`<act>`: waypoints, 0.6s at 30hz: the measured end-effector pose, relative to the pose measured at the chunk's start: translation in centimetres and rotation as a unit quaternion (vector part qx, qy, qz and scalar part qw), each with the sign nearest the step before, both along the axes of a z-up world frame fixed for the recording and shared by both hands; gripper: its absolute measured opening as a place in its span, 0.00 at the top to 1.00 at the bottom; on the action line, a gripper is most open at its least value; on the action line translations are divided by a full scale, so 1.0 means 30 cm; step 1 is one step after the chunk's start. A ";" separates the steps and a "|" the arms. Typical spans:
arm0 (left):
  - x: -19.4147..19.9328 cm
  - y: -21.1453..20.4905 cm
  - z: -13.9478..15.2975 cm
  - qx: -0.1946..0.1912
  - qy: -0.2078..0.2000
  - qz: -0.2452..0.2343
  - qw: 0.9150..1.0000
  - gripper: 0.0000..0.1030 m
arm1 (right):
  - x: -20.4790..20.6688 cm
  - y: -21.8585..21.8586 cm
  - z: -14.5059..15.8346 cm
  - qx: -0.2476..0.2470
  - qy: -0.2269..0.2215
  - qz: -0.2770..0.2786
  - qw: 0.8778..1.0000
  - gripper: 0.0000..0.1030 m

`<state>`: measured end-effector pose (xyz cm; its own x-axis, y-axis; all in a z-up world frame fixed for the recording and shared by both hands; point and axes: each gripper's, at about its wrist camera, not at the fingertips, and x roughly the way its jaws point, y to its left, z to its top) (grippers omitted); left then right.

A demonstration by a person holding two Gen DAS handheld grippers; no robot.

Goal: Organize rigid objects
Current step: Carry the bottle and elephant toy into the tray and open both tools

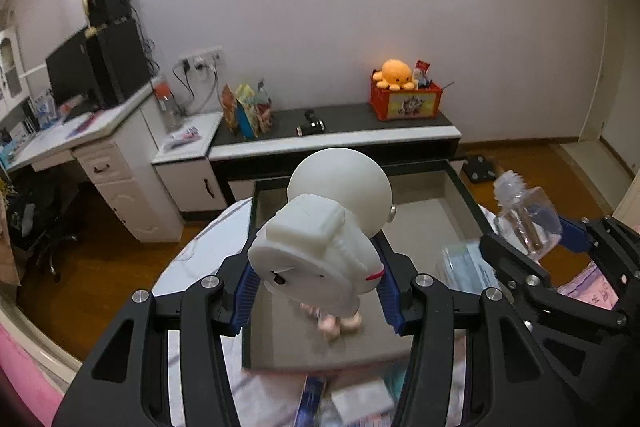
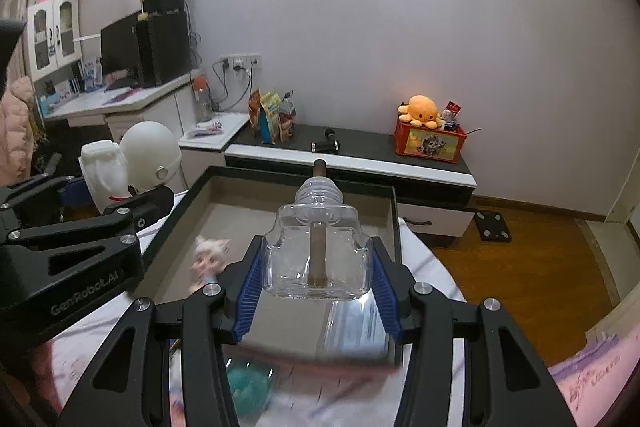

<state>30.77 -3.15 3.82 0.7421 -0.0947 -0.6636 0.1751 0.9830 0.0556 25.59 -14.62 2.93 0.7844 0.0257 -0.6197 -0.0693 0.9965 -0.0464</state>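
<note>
The right claw grips a clear glass bottle above the open tray.

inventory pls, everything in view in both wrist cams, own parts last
astronaut figure: 1, white, between the left fingers, over the tray
glass bottle: 1, clear with a brown stick inside, between the right fingers, over the tray
tray: 1, dark rim, grey inside, on the bed
doll: 1, pale-haired, lying in the tray
plastic packet: 1, clear, in the tray's near right corner
octopus plush: 1, orange, on top of the red crate
red crate: 1, on the low cabinet
snack bags: several, multicoloured, on the low cabinet
low cabinet: 1, dark top, by the wall
left gripper: black, blue fingers
right gripper: black, blue fingers
</note>
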 end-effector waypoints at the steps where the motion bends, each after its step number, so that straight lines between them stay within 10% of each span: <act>1: 0.043 -0.006 -0.011 0.000 0.012 -0.004 1.000 0.50 | 0.052 -0.002 -0.014 -0.004 0.010 0.000 1.000 0.50; 18: 0.473 -0.037 -0.311 0.030 0.144 0.017 0.989 0.50 | 0.482 -0.027 -0.308 -0.031 0.150 -0.010 0.988 0.50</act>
<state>44.97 -4.27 -5.53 0.5231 -0.0262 -0.8518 0.1581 0.9852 0.0668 40.05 -15.42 -6.32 0.5659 -0.0344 -0.8238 -0.0687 0.9937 -0.0887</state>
